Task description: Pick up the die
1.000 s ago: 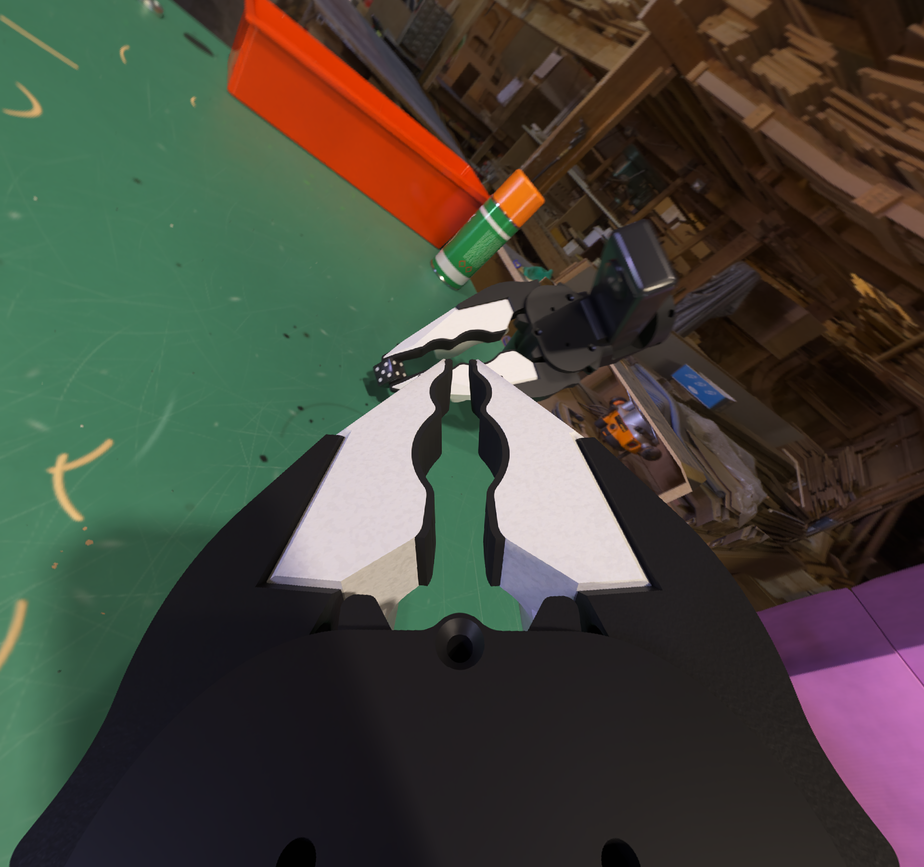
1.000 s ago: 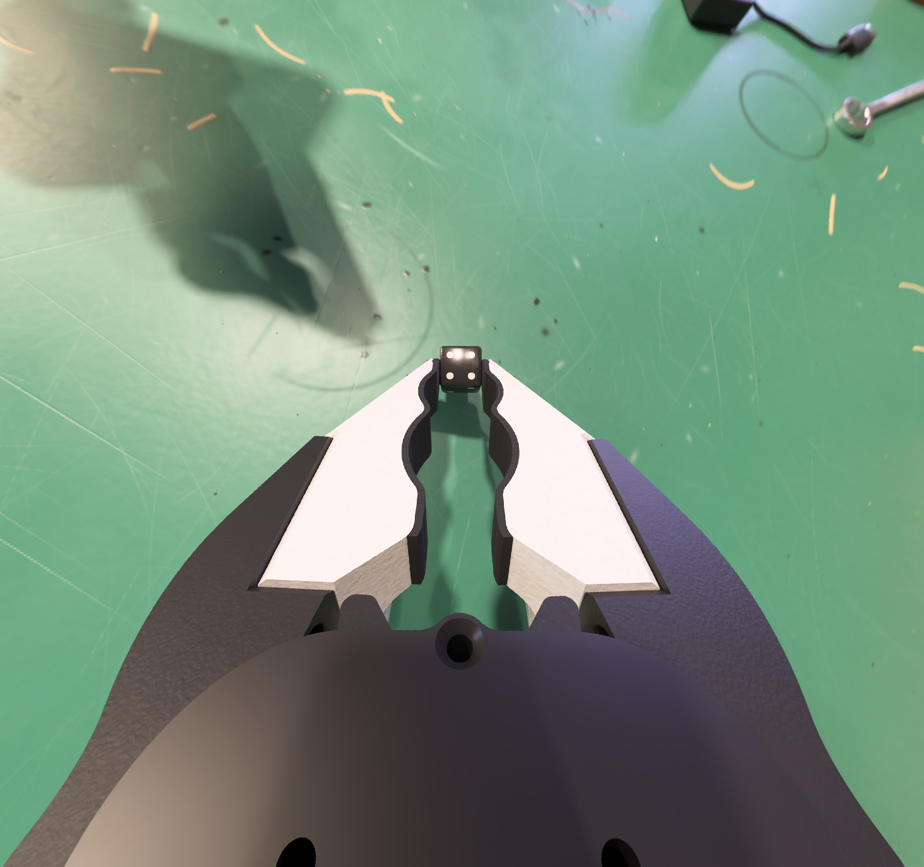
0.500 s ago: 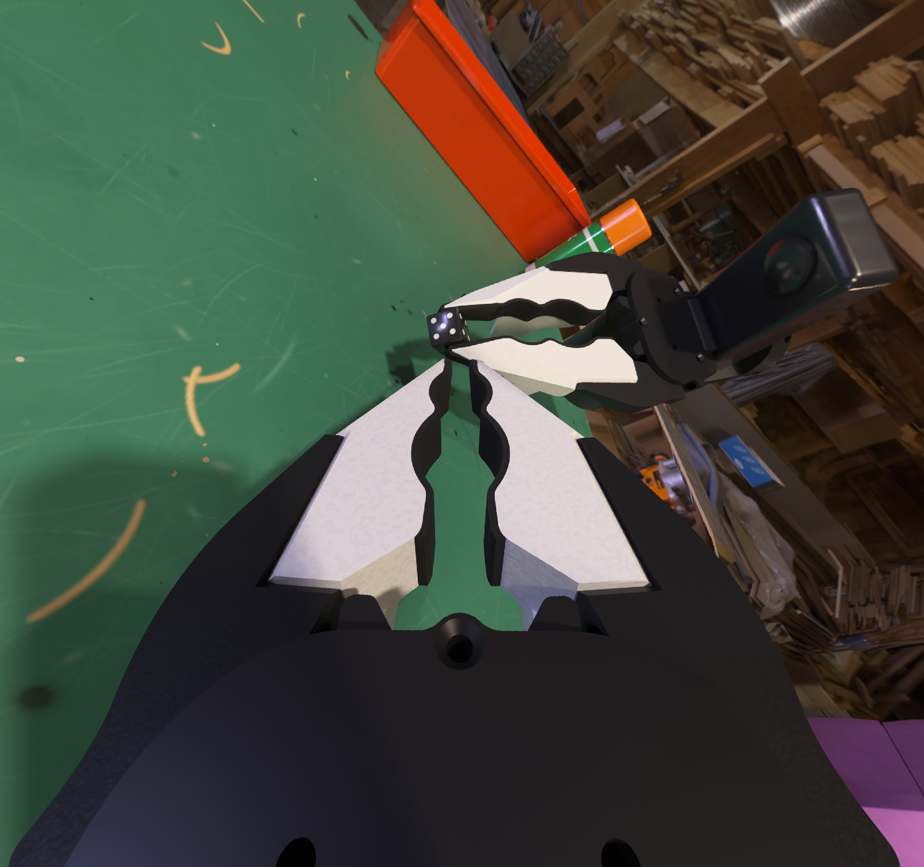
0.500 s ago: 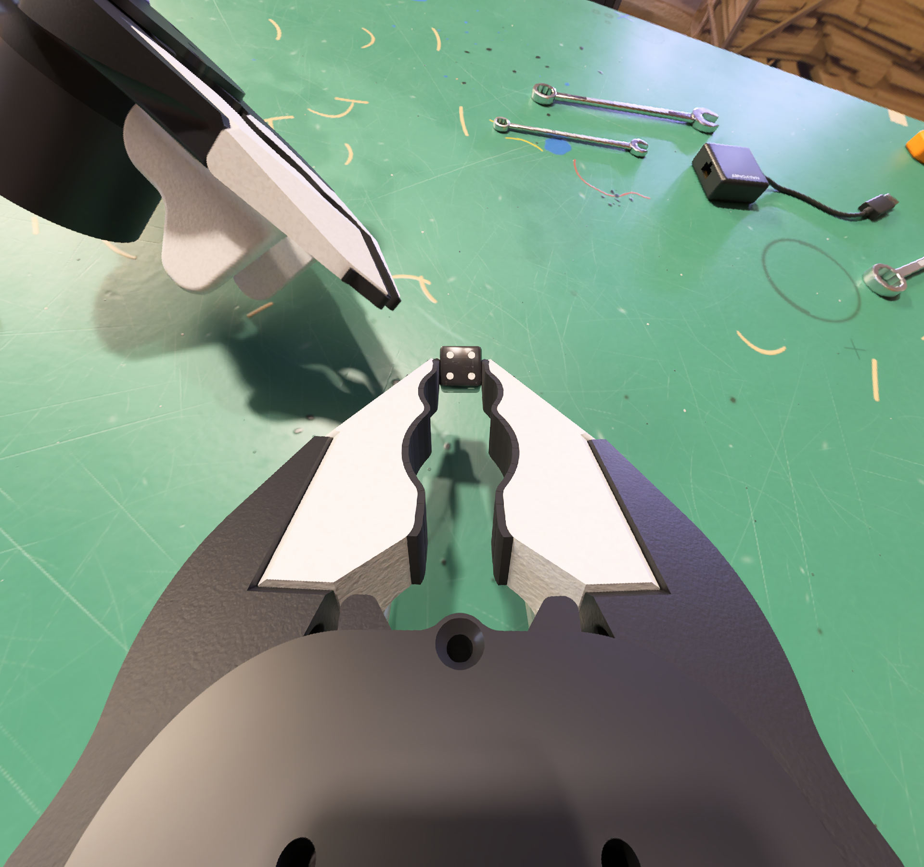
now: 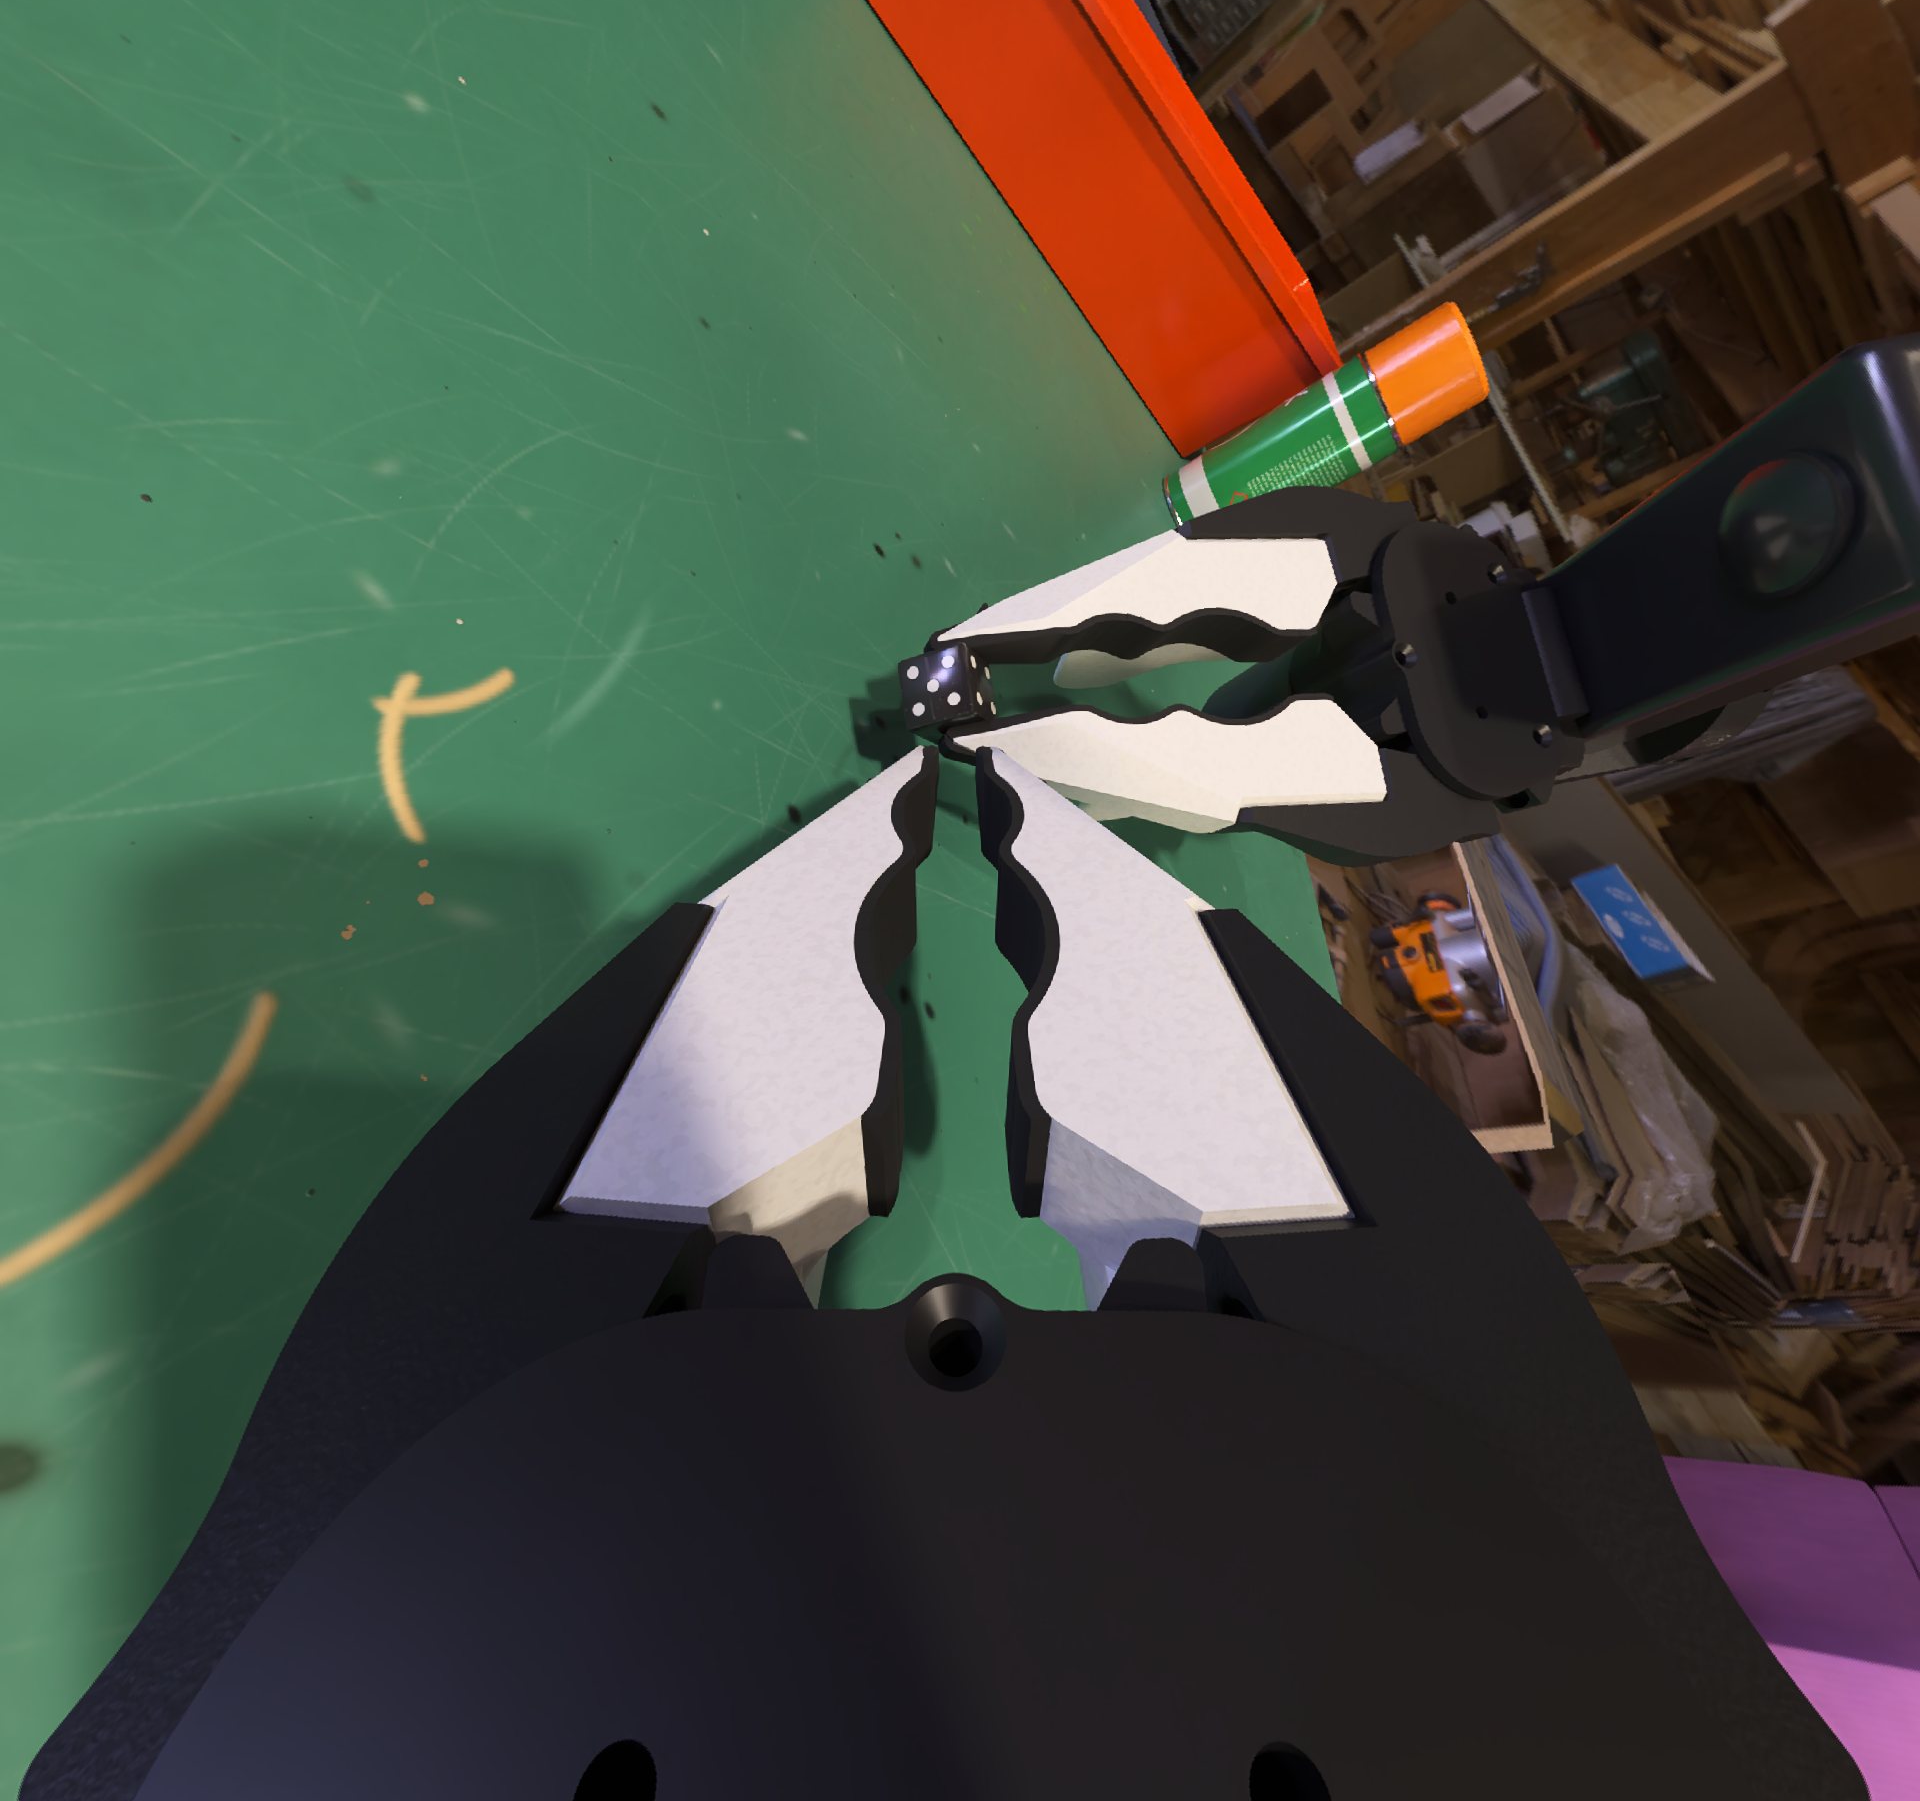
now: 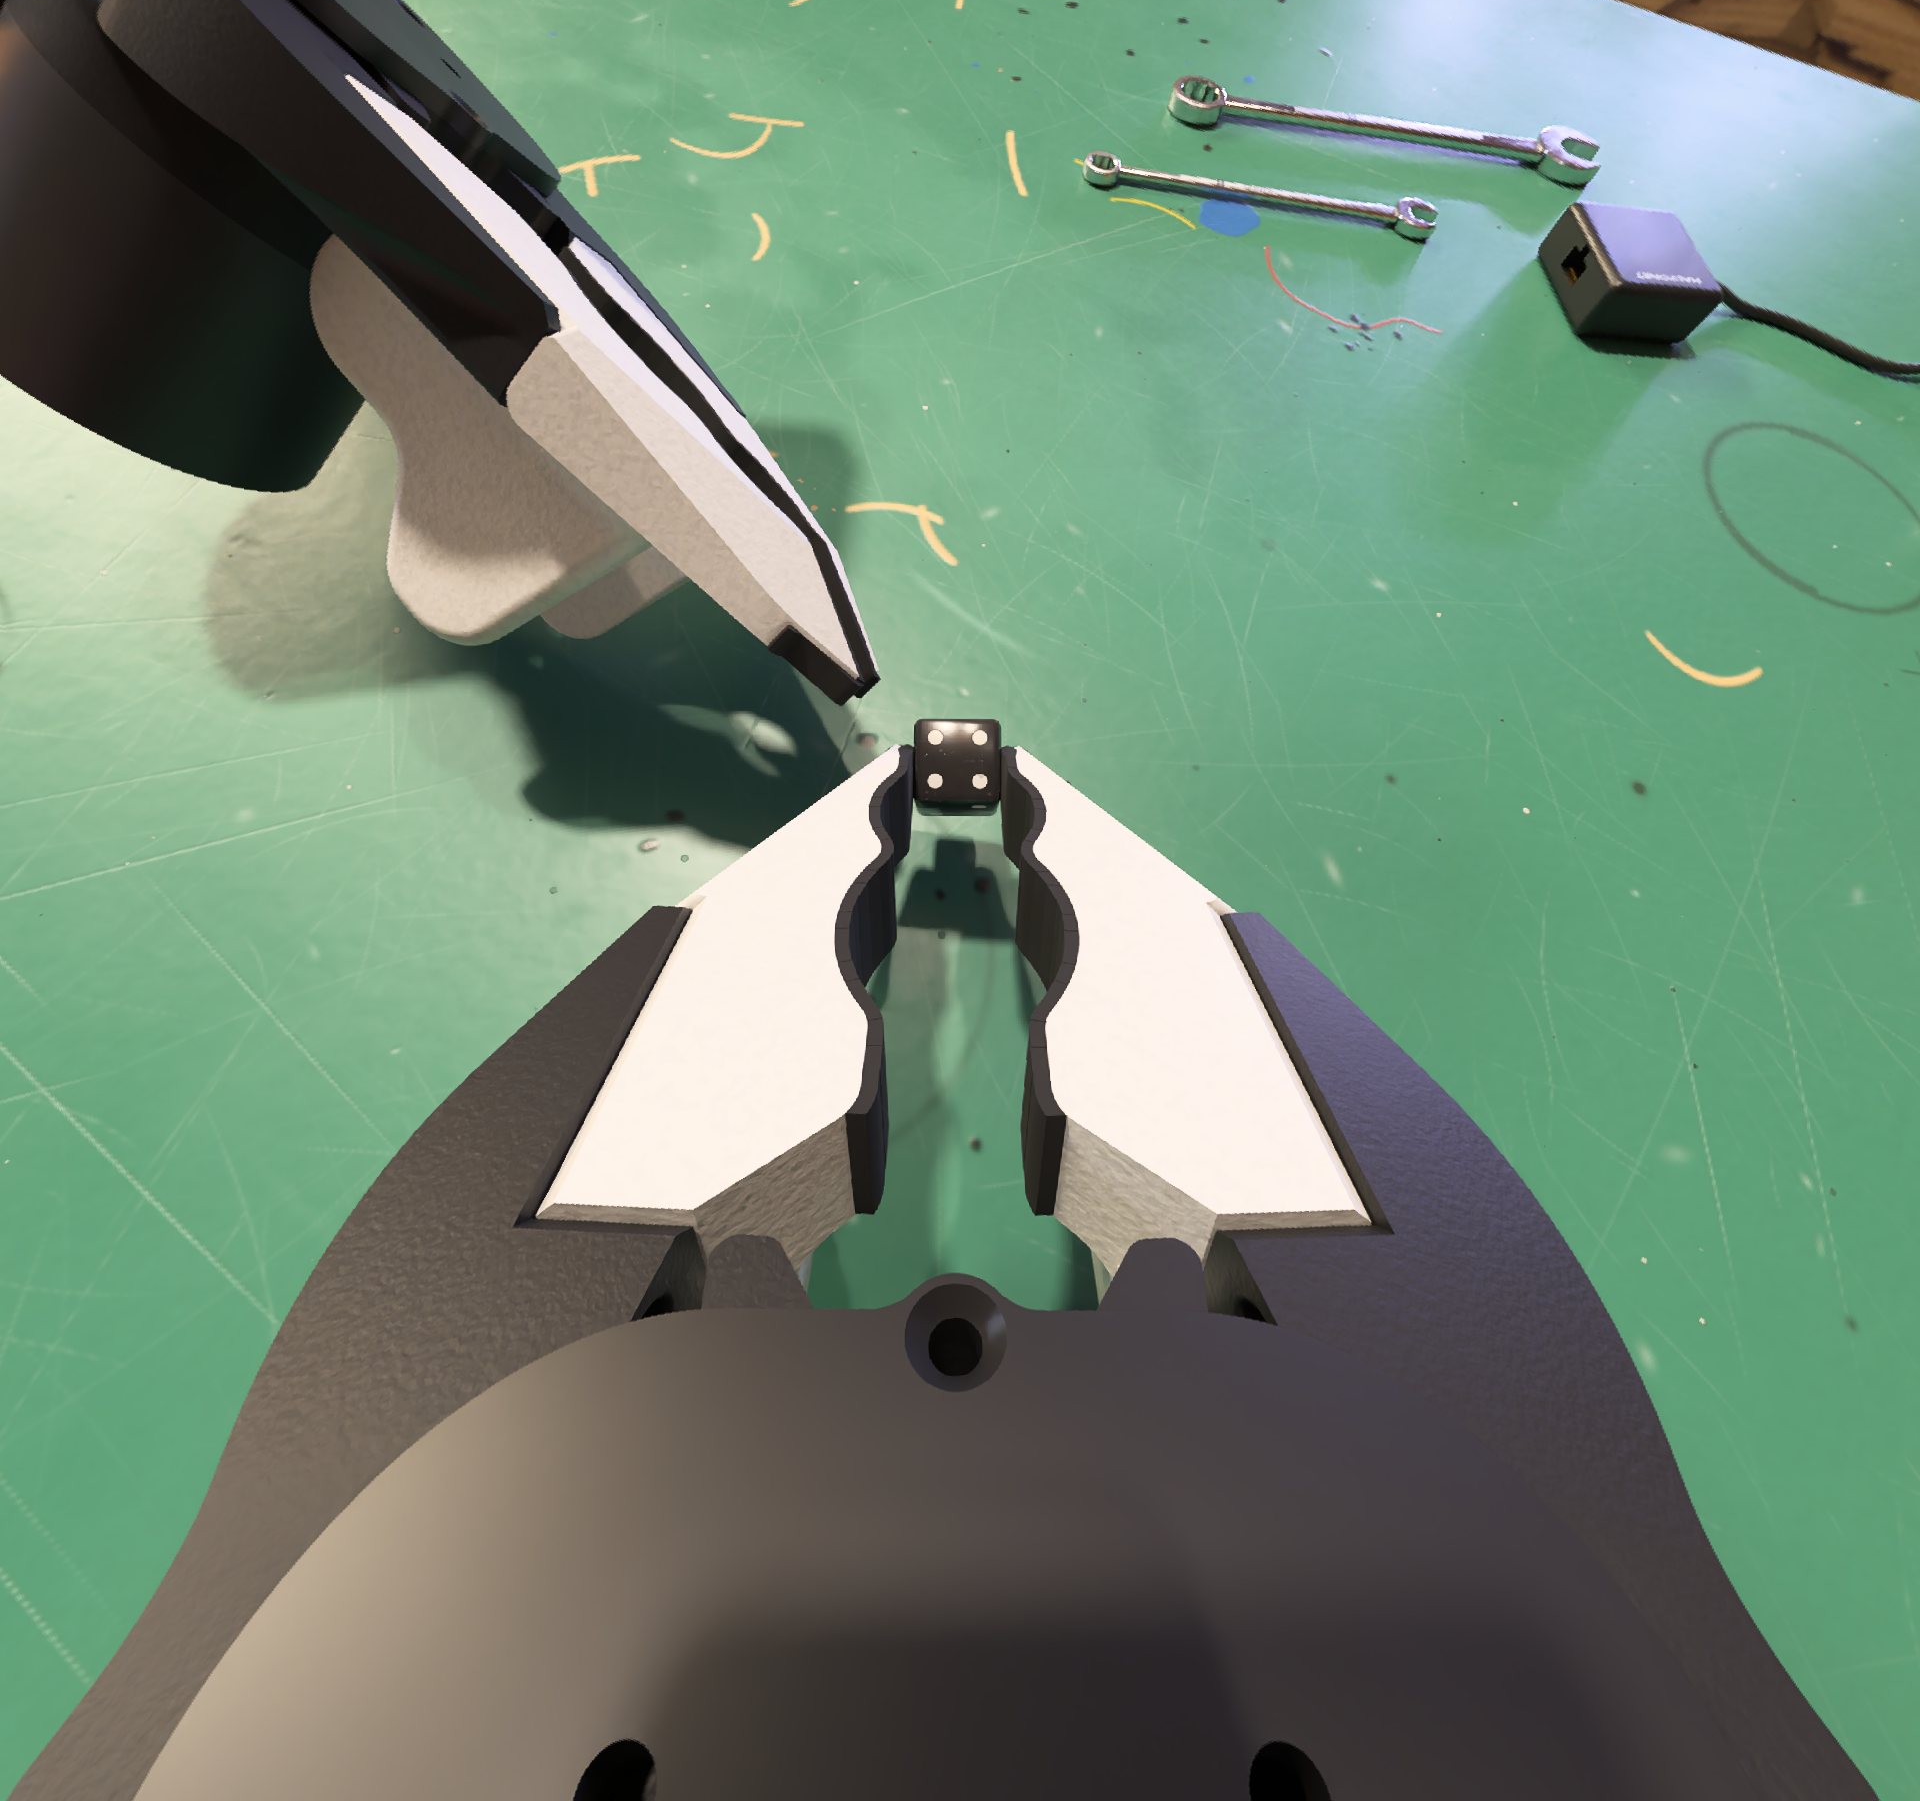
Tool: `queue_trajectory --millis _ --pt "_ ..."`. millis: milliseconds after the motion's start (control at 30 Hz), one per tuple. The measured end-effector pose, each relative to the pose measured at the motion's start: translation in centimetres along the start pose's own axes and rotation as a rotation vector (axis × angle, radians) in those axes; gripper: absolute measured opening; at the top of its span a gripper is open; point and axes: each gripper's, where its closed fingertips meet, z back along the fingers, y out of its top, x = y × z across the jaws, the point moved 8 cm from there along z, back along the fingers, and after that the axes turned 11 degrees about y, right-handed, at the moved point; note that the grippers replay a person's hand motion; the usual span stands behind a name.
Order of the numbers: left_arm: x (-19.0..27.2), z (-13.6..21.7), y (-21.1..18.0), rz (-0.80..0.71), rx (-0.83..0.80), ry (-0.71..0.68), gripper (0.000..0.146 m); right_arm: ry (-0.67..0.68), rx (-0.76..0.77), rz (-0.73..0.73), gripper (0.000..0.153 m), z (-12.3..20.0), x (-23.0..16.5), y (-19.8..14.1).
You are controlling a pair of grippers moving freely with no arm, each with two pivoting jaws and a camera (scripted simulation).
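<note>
The right gripper held the die, a small black cube with white dots, pinched between its two white fingertips. The die was raised above the green counter, and its shadow lay on the surface below it, between the fingers. The face with four dots was turned towards the right wrist camera.

From the left wrist view the same die showed a five-dot face, clamped at the tips of the right gripper, which reached in from the right side of the picture. The left gripper hovered just beside the die, its fingers drawn narrow with only a slim gap between them and nothing held. Its tips pointed at the die from close by; whether they touched it or the right gripper's lower finger could not be told. In the right wrist view the left gripper came in from the upper left, its tips near the die but apart from it.

Behind the die, near the counter's edge, stood an orange bin with a green spray can, capped in orange, just beside it. Farther across the counter lay two wrenches side by side and a small dark box with a cable.
</note>
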Motion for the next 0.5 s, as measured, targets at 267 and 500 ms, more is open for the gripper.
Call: queue_trajectory --millis 267,500 --pt "-0.23 -0.22 -0.05 0.0 -0.003 0.024 0.007 0.01 -0.005 -0.007 0.016 -0.35 0.01 -0.21" --pt "-0.13 -0.25 -0.07 -0.01 -0.005 0.044 0.007 0.025 -0.015 -0.009 0.016 -0.35 0.06 -0.27"
